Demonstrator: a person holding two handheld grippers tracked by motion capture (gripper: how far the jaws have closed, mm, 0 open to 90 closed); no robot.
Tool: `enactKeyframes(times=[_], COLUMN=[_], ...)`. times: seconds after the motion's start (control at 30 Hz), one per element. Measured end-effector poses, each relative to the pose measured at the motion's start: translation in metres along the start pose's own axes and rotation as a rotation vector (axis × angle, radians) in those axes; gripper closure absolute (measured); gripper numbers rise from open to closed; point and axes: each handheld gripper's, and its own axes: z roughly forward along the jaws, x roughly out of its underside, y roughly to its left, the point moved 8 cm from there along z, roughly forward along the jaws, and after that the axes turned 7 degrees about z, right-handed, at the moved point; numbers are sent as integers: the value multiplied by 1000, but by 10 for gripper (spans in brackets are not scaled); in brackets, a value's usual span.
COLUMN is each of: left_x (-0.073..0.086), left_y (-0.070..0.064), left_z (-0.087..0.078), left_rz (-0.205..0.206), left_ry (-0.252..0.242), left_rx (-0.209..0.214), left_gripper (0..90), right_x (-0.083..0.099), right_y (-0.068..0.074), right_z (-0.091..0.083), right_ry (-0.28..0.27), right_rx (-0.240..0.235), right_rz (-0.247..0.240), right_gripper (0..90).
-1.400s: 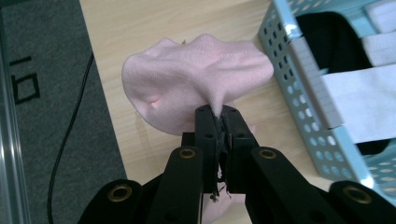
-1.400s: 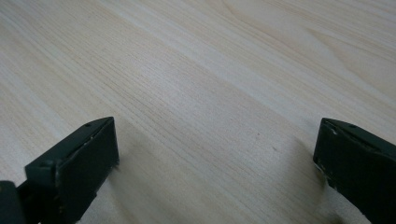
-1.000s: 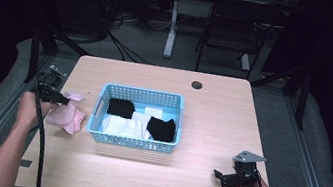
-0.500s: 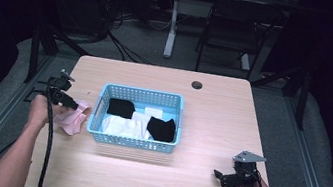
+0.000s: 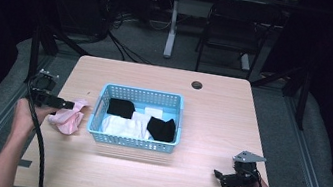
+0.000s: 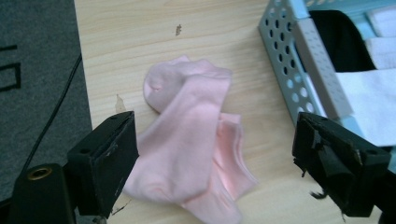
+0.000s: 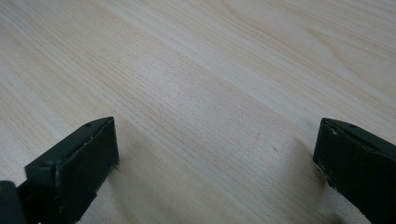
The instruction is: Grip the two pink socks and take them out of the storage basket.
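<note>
High view: left gripper (image 5: pixel 69 105) hovered over pink socks (image 5: pixel 68 117) lying near the worktop's left edge, just beside the blue basket (image 5: pixel 132 142), likely lined up to lift them in. Right gripper (image 5: pixel 219 175) rested idle near the front right corner, out of the way.

Left gripper view: jaws spread wide, straddling the pink socks (image 6: pixel 194 140), nothing gripped; basket (image 6: pixel 299 70) wall close by.

Right gripper view: jaws released over bare worktop (image 7: pixel 205 93).
</note>
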Motion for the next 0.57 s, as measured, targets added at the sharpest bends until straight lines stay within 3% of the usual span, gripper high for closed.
enactKeyframes(times=[0.2,0.3,0.37,0.43,0.47,0.57], left_x=[23,39,52,65,72,81], left_y=[-20,-29,-33,-35,-36,-37], left_z=[-7,-2,1,4,8,16], left_rz=[7,19,13,-13,-8,-2], left_ry=[-33,-14,-8,-31,-13,-4], left_rx=[17,11,8,4,-4,-9], left_gripper=[85,58,45,29,27,1], right_x=[0,0,0,0,0,0], right_y=[0,0,0,0,0,0], right_z=[0,1,1,0,0,0], right_ry=[-3,-8,-8,-6,-6,-7], right_rx=[1,1,1,2,2,2], right_rz=[-1,1,1,3,3,4], right_gripper=[0,0,0,0,0,0])
